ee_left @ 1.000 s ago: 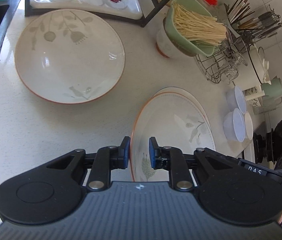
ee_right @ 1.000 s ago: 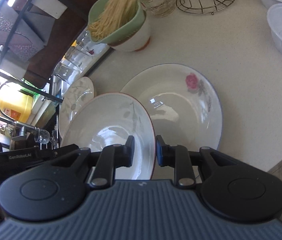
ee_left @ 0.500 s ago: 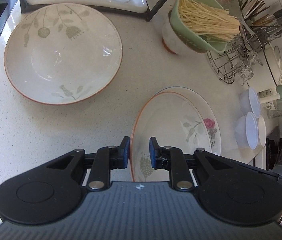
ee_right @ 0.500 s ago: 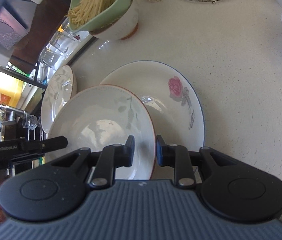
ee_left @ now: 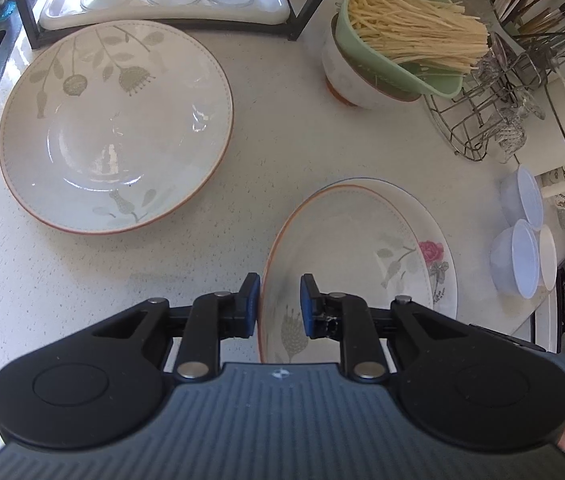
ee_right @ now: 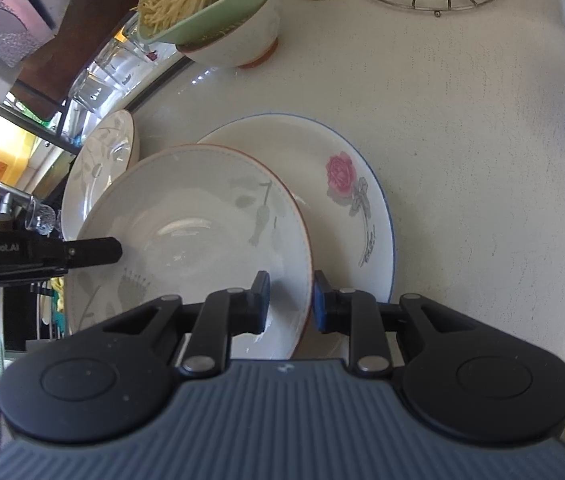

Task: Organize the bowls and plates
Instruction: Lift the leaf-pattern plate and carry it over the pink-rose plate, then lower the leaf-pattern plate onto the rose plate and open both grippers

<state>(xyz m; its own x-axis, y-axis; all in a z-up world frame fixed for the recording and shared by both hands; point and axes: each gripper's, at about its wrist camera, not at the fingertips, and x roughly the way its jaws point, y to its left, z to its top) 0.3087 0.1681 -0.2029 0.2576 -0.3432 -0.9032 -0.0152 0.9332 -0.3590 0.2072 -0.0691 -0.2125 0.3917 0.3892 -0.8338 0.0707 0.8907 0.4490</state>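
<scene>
Speckled worktop (ee_left: 282,152), dishes everywhere. Both tools grip one leaf plate (ee_left: 346,256) by opposite rims: left tool (ee_left: 279,304) clenched on its near-left edge, right tool (ee_right: 291,300) clenched on the right rim. That plate sits tilted over the rose plate (ee_right: 322,160), which lies flat on the worktop. A second leaf plate (ee_left: 116,124) rests well apart, near the glass tray (ee_left: 162,16). A noodle bowl (ee_left: 386,64) stands behind.
</scene>
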